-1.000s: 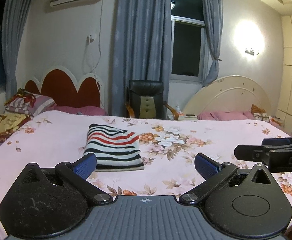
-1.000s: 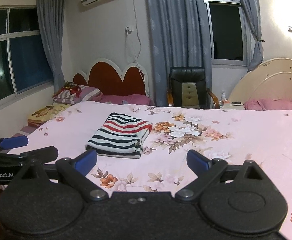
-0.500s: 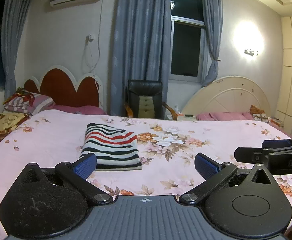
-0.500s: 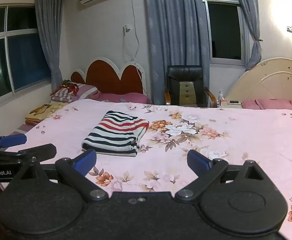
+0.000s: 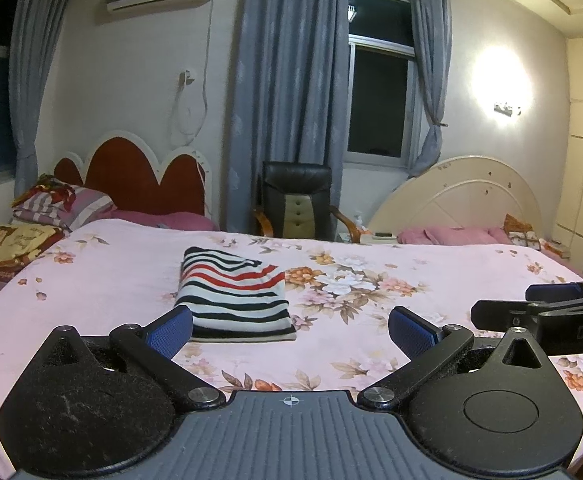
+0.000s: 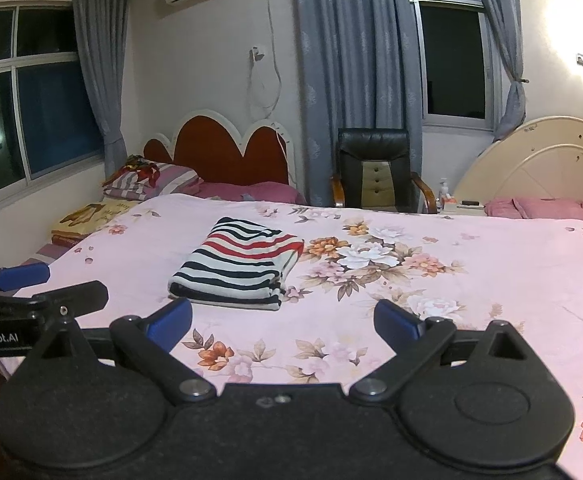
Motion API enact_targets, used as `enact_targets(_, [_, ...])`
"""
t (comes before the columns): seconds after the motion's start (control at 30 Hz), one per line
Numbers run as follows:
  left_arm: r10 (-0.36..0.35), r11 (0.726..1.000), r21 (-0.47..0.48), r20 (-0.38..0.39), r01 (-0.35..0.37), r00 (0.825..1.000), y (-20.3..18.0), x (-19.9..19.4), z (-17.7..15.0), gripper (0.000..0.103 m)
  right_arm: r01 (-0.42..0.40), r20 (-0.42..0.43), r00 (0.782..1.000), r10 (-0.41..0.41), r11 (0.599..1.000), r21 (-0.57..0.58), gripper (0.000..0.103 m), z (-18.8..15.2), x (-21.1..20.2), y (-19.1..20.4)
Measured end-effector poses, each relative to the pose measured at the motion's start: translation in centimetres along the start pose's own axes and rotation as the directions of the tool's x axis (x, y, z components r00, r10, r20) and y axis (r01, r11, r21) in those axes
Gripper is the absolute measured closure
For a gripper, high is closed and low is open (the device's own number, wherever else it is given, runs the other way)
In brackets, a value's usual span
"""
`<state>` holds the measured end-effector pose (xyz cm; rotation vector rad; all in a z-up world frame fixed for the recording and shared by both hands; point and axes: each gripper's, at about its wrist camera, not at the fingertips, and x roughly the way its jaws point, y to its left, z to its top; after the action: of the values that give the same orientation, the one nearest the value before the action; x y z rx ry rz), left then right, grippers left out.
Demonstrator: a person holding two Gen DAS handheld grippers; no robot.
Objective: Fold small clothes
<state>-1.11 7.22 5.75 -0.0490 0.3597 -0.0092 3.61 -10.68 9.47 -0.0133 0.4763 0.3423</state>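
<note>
A folded striped garment (image 5: 233,294) (image 6: 237,266), black, white and red, lies flat on the pink floral bedspread (image 5: 371,320) (image 6: 431,280). My left gripper (image 5: 290,332) hovers open above the near part of the bed, the garment just beyond its left fingertip. My right gripper (image 6: 282,322) is open too, held back from the garment with nothing between its blue pads. Each gripper shows at the edge of the other's view: the right gripper (image 5: 539,312) and the left gripper (image 6: 39,292).
A red scalloped headboard (image 5: 131,180) with pillows (image 5: 63,206) stands at the far left. A black chair (image 5: 297,204) sits by the curtains, and a cream headboard (image 5: 471,196) stands to the right. Folded blankets (image 5: 7,246) lie at the left edge.
Both views have shifted slightly, with the garment drifting a little left and farther away in frame. The garment itself has not moved, and both grippers stay open.
</note>
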Motion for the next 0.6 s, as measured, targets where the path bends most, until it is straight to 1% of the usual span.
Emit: enact_targets(0.6, [0.004, 1.0, 0.007, 0.008, -0.004, 1.0, 0.33, 0.25, -0.01, 0.0, 0.005, 0.011, 1.0, -0.005, 1.0, 0.003, 0.006, 0.21, -0.02, -0.06])
